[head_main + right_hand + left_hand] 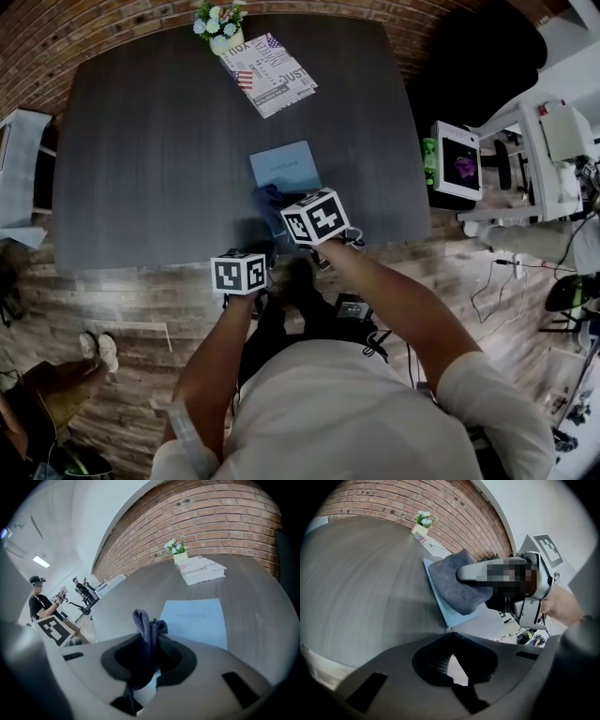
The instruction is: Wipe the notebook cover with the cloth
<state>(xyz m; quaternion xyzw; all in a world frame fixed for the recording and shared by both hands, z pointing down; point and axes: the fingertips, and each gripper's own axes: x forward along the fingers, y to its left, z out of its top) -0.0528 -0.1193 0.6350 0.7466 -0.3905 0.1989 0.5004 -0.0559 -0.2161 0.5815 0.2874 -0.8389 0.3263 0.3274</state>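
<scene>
Nearest us, our left gripper point(455, 666) hangs at the near edge of the dark table point(150, 150). Its jaws are drawn together with only a sliver of light between them, and nothing is in them. It sits just left of the right gripper point(147, 654) and nearer to us.

Right gripper: jaws clamped on the cloth point(144, 623), a blue-grey fold that stands up out of the pads. Seen from the left gripper view, the cloth hangs from the jaws in a broad bunch over the near part of the notebook point(286, 167). We cannot tell whether it presses on the cover or only hangs against it.

Notebook: light blue, closed, lying flat on the table close to the near edge. It is turned slightly askew to that edge. In the right gripper view most of its cover shows bare just ahead of the jaws, with a faint line of print too small to read.

Far side of the table: a small flower pot point(220, 23) with white and blue blooms, and just beside it a printed book point(269, 73) lying flat, well apart from the notebook.

Surroundings: brick wall point(220, 513) behind the table, plank floor point(131, 300) under us. Two people point(38, 597) stand in the distance on the left of the right gripper view.
</scene>
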